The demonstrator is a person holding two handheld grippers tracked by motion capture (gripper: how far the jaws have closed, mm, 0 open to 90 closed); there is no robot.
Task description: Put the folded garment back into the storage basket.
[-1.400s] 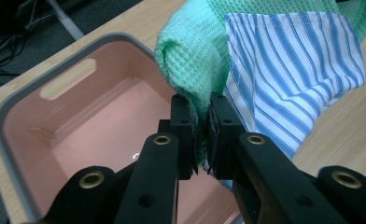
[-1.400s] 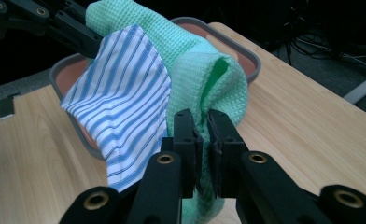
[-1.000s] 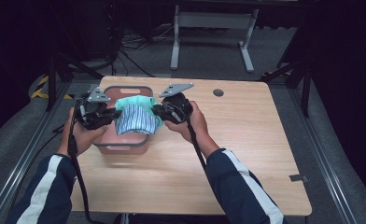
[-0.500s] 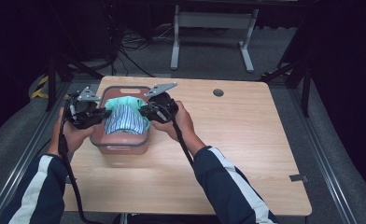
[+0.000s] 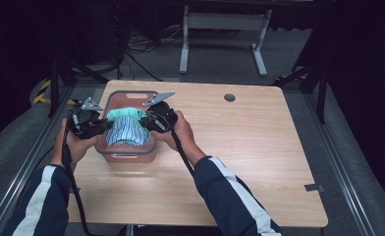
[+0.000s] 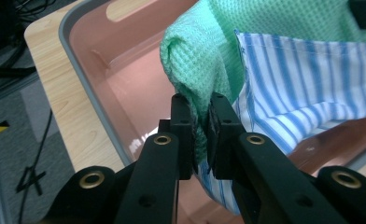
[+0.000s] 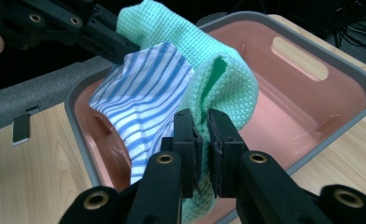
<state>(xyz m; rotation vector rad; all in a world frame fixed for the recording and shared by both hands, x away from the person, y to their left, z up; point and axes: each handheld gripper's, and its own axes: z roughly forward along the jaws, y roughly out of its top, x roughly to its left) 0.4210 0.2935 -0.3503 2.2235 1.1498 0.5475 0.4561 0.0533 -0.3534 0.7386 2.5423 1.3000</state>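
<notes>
A folded bundle of two cloths, a green waffle-weave cloth [image 5: 124, 114] and a blue-and-white striped cloth [image 5: 125, 133], hangs over a pink bin with a grey rim [image 5: 126, 154] at the table's left. My left gripper [image 5: 102, 125] is shut on the bundle's left edge, and my right gripper [image 5: 144, 121] is shut on its right edge. In the left gripper view the jaws pinch the green cloth [image 6: 204, 60] with the striped cloth [image 6: 307, 88] beside it. In the right gripper view the green cloth [image 7: 228, 79] is pinched over the pink bin [image 7: 340, 88].
The wooden table [image 5: 259, 157] has a round cable hole [image 5: 229, 97] at the back. Black cables trail from both grippers down along the person's forearms. Grey floor and dark stands surround the table; a metal frame [image 5: 220, 29] stands behind it.
Both grippers have carried the cloth bundle leftward and toward the person, lowering it over the pink bin. Both stay shut on it.
</notes>
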